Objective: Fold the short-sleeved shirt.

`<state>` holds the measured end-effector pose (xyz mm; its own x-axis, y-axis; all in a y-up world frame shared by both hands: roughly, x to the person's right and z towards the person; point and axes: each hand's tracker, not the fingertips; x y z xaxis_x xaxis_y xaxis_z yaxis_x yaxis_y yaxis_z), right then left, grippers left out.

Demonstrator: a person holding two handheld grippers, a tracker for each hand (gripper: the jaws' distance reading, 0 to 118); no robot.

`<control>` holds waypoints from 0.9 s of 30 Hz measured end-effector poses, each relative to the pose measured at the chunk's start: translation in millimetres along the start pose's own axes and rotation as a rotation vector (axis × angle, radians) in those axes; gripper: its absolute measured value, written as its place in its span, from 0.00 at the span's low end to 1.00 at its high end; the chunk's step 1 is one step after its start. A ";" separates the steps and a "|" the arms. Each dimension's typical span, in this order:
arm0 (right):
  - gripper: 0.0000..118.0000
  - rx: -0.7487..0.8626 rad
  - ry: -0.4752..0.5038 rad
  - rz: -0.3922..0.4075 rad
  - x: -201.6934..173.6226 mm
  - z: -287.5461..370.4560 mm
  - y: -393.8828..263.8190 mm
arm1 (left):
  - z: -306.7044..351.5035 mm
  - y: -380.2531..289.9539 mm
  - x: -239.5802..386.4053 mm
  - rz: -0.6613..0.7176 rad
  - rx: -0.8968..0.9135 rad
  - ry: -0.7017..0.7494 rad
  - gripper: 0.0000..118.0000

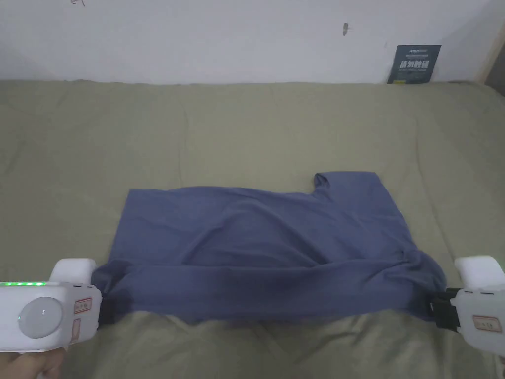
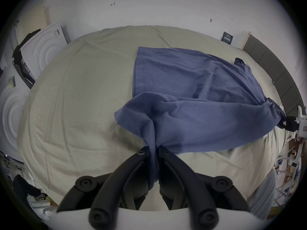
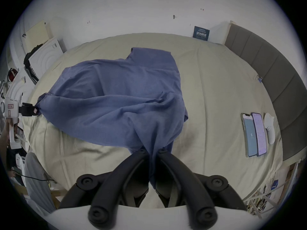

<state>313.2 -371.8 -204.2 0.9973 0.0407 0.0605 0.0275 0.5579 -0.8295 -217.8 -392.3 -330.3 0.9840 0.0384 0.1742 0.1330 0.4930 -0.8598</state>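
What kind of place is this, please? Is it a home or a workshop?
Probably a bedroom used for recording. The shirt lies on a bed with an olive sheet, a padded headboard stands at one side, and two phones lie on the sheet.

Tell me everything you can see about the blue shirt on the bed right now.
The blue shirt is a plain, soft knit-looking short-sleeved top, wrinkled, lying crosswise on the olive sheet. Its stitched hem faces left; one sleeve sticks out at the far right. The far part rests flat on the sheet, while the near edge is lifted and stretched between the left gripper, clamped on the hem-end corner, and the right gripper, clamped on the bunched opposite end. A loose fold runs along the raised edge.
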 end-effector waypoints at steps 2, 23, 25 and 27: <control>0.05 0.002 -0.003 0.006 -1.0 7.9 -6.2 | -1.8 -2.7 -8.3 0.008 -0.002 0.008 0.08; 0.05 -0.118 0.061 0.005 7.0 31.1 -95.6 | 48.5 -108.9 -10.1 0.025 -0.074 0.001 0.08; 0.13 -0.116 0.053 -0.008 6.0 26.6 -95.7 | 45.4 -108.9 -10.3 0.046 -0.064 -0.005 0.11; 0.69 -0.123 0.038 -0.029 8.8 25.9 -94.3 | 44.7 -107.2 -13.5 0.079 -0.066 -0.014 0.69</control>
<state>317.6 -402.6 -111.0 0.9977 -0.0066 0.0669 0.0626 0.4524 -0.8896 -250.7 -406.8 -219.0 0.9900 0.0877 0.1107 0.0628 0.4294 -0.9009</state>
